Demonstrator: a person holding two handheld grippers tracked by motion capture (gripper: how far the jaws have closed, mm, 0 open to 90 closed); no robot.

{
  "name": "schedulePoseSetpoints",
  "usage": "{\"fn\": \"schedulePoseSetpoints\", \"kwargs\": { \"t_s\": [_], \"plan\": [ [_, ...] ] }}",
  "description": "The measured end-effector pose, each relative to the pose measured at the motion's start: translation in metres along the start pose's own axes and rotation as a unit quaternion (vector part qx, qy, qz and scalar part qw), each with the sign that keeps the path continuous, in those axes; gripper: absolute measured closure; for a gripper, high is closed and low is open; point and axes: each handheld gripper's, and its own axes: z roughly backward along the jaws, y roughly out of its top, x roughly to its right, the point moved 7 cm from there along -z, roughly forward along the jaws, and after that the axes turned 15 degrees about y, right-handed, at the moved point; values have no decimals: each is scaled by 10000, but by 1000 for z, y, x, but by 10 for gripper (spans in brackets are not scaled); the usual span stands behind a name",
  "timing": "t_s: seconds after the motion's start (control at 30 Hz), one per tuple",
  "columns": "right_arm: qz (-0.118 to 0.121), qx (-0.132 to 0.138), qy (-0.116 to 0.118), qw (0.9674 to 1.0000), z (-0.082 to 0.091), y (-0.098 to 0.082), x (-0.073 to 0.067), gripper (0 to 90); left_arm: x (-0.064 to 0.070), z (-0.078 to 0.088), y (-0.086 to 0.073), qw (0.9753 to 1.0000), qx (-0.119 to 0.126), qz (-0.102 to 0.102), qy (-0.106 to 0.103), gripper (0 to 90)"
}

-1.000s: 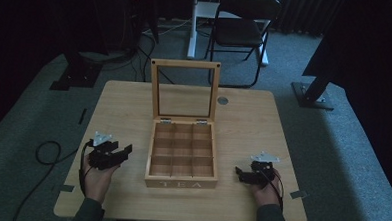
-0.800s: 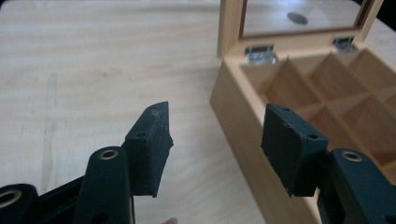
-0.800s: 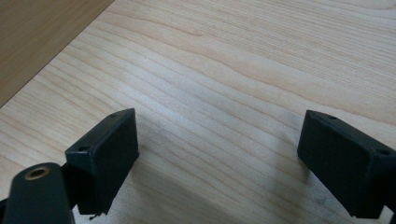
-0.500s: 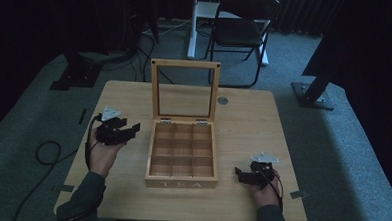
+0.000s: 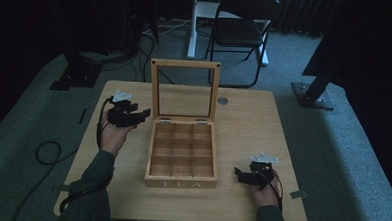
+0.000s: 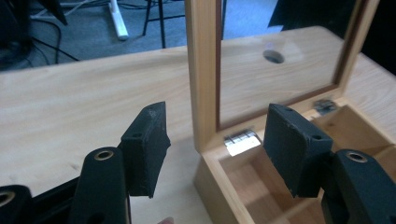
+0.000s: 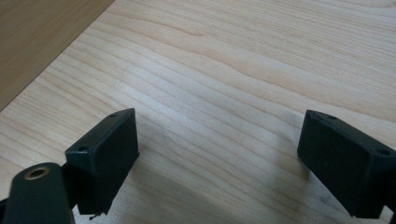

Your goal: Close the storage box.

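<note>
Left hand-held gripper (image 5: 143, 113): released, nothing between the jaws, which have just been opening wider. In the left gripper view (image 6: 212, 149) the jaws straddle the near upright of the lid (image 6: 203, 70), not touching it. The lid stands upright on its hinges (image 6: 240, 141) at the far side of the box (image 5: 181, 162), just ahead of this gripper.

Right hand-held gripper (image 5: 237, 173): released, empty, resting on the bench (image 5: 243, 117) just beside the box's front corner.

Judged risks:
- The frame stile is narrow; an off-centre closure would let it slip from the pads.
- The lid would then drop on its hinges and slam.
- A sideways push on the upright frame would slide or tip the light, empty box, since the right gripper does not brace it.
- A pad closing onto the glass pane (image 6: 280, 70) instead of the wood could slip.
</note>
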Motion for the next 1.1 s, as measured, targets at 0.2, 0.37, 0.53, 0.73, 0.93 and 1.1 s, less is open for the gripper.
{"fn": "schedulePoseSetpoints", "kwargs": {
  "t_s": [0.2,0.37,0.53,0.73,0.93,1.1],
  "plan": [
    [10,-1,11,10000,0,0,0,119,4,-14,14,10000,12,34,-29,384],
    [13,-6,8,10000,0,0,0,120,3,-26,13,9998,-19,197,-43,371],
    [18,-7,5,10000,0,0,0,120,2,-32,14,9998,-19,194,-18,358],
    [12,-5,3,10000,0,0,0,120,2,-35,17,9998,19,187,-29,346],
    [13,-4,4,10000,0,0,0,120,0,-39,18,9998,7,180,-73,344],
    [16,-3,4,10000,0,0,-1,120,-2,-42,22,9997,49,221,-102,338]
  ]
}}
